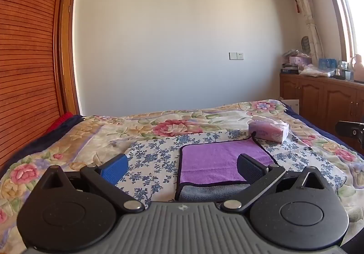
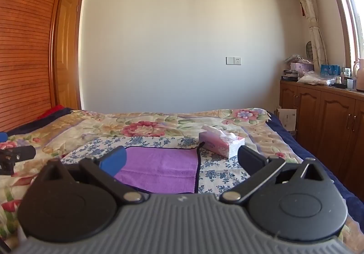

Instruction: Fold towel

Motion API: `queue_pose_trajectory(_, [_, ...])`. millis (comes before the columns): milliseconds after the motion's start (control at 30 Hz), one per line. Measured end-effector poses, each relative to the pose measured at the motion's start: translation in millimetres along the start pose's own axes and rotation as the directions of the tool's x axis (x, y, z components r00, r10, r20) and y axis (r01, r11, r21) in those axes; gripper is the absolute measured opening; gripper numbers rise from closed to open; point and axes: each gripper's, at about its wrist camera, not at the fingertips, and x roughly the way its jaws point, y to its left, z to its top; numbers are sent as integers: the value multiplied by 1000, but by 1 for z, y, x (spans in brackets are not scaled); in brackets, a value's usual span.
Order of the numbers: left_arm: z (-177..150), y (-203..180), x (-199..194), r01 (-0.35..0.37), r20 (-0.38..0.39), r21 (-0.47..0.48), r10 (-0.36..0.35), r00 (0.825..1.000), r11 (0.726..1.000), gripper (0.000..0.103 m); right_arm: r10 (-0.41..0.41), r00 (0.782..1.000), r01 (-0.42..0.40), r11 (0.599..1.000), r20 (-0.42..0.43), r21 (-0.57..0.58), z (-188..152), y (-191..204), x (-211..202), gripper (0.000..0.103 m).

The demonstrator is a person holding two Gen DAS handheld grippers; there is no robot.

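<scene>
Daylight floods in from the window (image 1: pixel 350 10) on my right, blown out to near white in both my views. The wall (image 1: pixel 170 44) goes from warm cream near that side to a cooler grey-blue lower down. Fisheye bends everything at the edges: the wardrobe (image 1: pixel 25 49) bows hard and so does the curtain (image 2: pixel 311 13). Up close my own black hardware looks a bit soft, while the bedspread (image 2: pixel 159 126) stays reasonably crisp. Shadows are gentle, nothing harsh. Colours look slightly washed, with mild compression mush.
</scene>
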Motion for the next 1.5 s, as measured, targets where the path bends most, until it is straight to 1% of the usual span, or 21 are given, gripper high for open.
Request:
queue_pose_trajectory(67, [0,2,0,2,3,1,-2,1000,1000,103,1,1000,-1,1000,2,1,0,0,0,103])
queue_pose_trajectory(100, [0,-3,0,-13,5,24,13,1000,1000,103,1,1000,-1,1000,2,2,0,0,0,103])
queue_pose_trajectory(1500, [-1,-3,0,-6,1,8,6,1000,1000,103,2,1000,-2,1000,1,-6,-1,3,0,103])
